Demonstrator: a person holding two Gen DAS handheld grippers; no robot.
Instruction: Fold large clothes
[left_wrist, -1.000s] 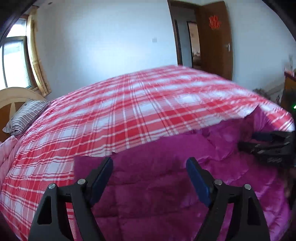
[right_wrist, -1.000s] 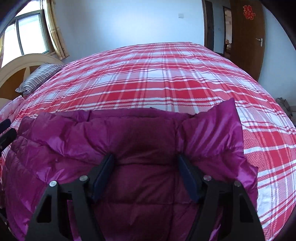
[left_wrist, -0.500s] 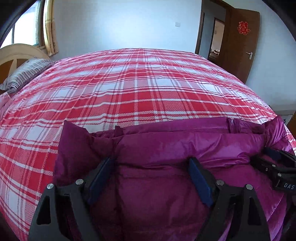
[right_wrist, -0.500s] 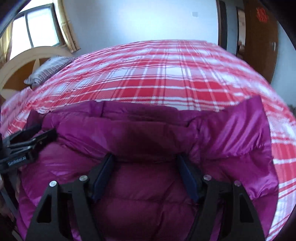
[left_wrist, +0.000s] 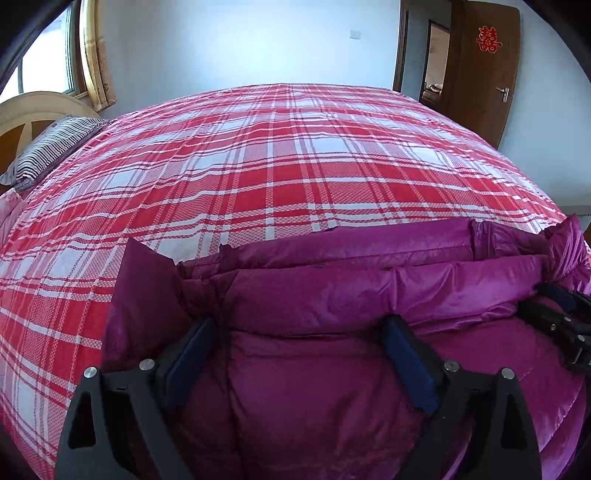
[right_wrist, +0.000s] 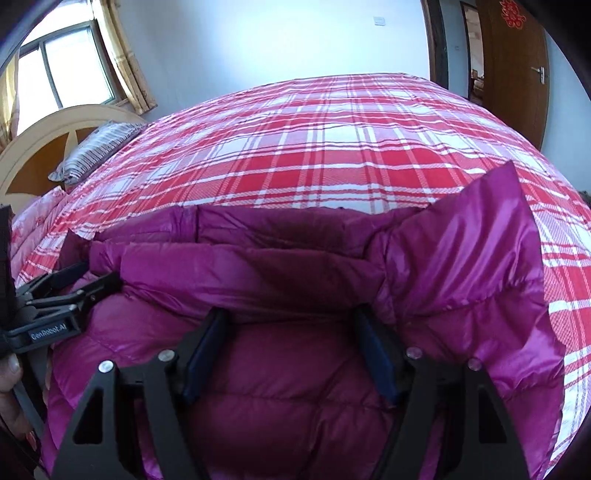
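Note:
A magenta quilted down jacket (left_wrist: 332, 295) lies bunched at the near edge of the bed; it also fills the lower right wrist view (right_wrist: 295, 266). My left gripper (left_wrist: 299, 339) has its jaws spread wide, pressed against a fold of the jacket at its left part. My right gripper (right_wrist: 290, 332) also stands with jaws apart, pushed into a fold at the jacket's right part. Each gripper shows in the other's view: the right one at the right edge (left_wrist: 561, 317), the left one at the left edge (right_wrist: 62, 295).
The bed carries a red and white plaid cover (left_wrist: 295, 166). A striped pillow (left_wrist: 48, 147) and a wooden headboard (right_wrist: 44, 147) are at far left. A window (right_wrist: 62, 74) is behind them. A brown door (left_wrist: 480, 66) stands open at far right.
Both grippers have moved forward into the jacket and pushed its top part into a thicker roll. The left wrist view has swung toward the door side of the bed.

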